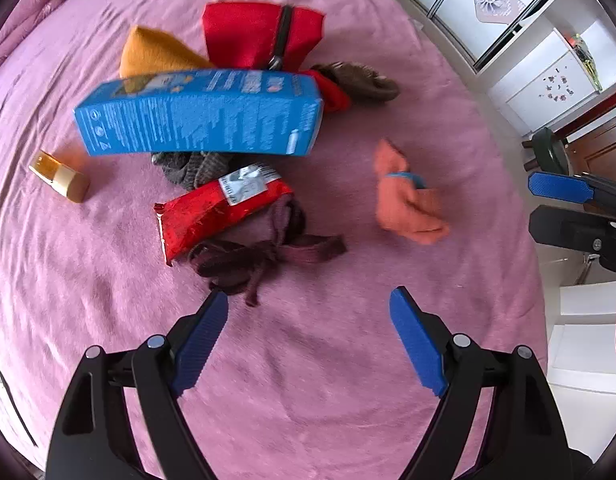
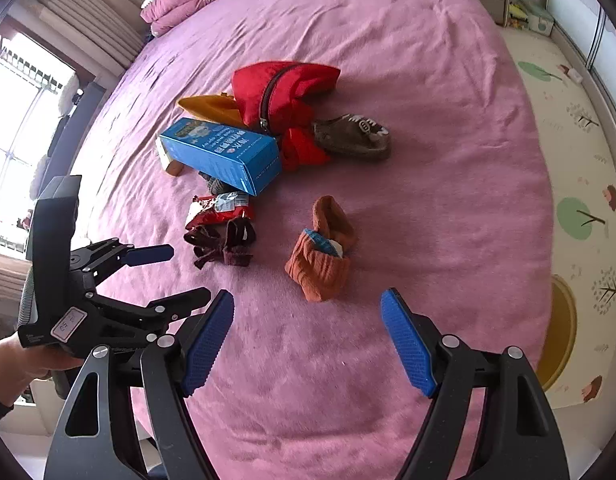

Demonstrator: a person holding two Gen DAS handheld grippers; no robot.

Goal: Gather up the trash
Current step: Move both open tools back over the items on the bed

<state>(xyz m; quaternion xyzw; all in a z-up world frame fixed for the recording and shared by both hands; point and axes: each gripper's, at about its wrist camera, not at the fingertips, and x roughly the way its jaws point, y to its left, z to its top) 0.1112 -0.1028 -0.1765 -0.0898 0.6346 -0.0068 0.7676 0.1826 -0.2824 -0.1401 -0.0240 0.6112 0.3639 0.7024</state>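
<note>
Left wrist view: left gripper [image 1: 308, 336], jaws apart and empty, over a pink bedspread [image 1: 308, 400]. Right gripper [image 2: 308, 336], likewise apart and empty, beside it.

Hazards, as judged:
- Trash lay mixed with clothing. The red snack wrapper [image 1: 219, 208] rested on the dark maroon garment [image 1: 263, 256] and touched grey knitwear, so a deep pinch there could lift fabric with it.
- The blue carton [image 1: 199, 116] was long and looked wider than a fingertip bite (an end grab could let it swing or slip).
- The amber bottle [image 1: 59, 176] lay on its side on soft cloth and could roll away from a nudge.
- Both grippers hung close together, so they could collide if they went for the same pile.

Items, trash:
- Carton: blue, printed, intact, lying slantwise on the heap at bed centre.
- Wrapper: red foil, crumpled, white label, just below the carton.
- Bottle: amber, pale cap, left of the carton and apart from it.

Items, apparently not trash: red zip pouch [image 1: 263, 32], orange sock [image 2: 322, 248], set apart from the heap.
</note>
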